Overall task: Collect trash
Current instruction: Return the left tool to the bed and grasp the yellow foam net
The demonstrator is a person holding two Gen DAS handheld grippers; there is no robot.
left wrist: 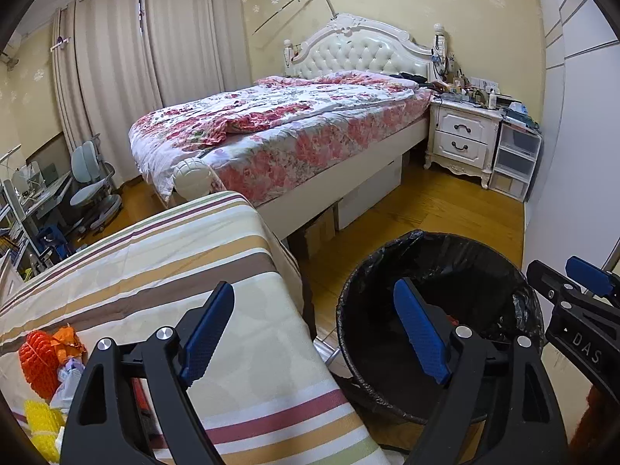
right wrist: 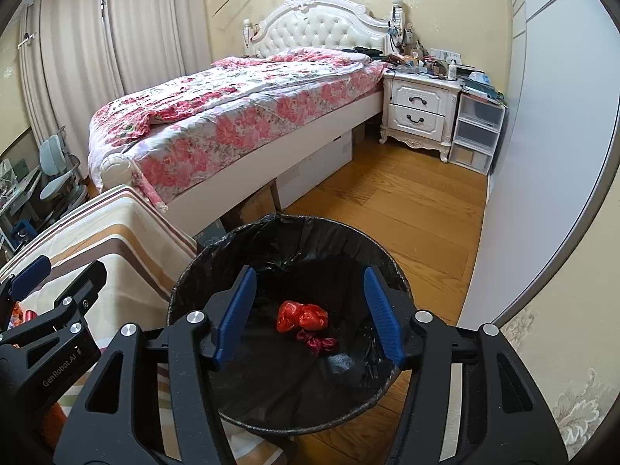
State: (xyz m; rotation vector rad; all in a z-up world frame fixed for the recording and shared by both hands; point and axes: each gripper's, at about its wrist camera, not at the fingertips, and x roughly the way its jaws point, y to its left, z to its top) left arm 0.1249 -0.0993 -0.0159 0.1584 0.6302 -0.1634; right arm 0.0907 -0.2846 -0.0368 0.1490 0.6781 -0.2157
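Note:
A round bin with a black liner [right wrist: 294,240] stands on the wood floor beside a striped cloth-covered table [left wrist: 162,263]. My right gripper [right wrist: 310,314] hangs open over the bin, nothing between its blue pads. Below it in the bin lie a crumpled red wrapper [right wrist: 302,316] and a dark pink scrap [right wrist: 319,343]. My left gripper [left wrist: 314,333] stands open at the table's corner, one finger over the cloth, the other over the bin [left wrist: 457,255]. Orange mesh trash [left wrist: 40,360], yellow mesh [left wrist: 40,422] and crumpled bits lie on the table at lower left. The right gripper's side [left wrist: 581,310] shows at the right edge.
A bed with a floral cover [left wrist: 279,131] fills the middle of the room, boxes under it. A white nightstand [left wrist: 461,135] and plastic drawers [left wrist: 515,159] stand far right by a white wardrobe. A desk and chair [left wrist: 89,186] are far left by the curtains.

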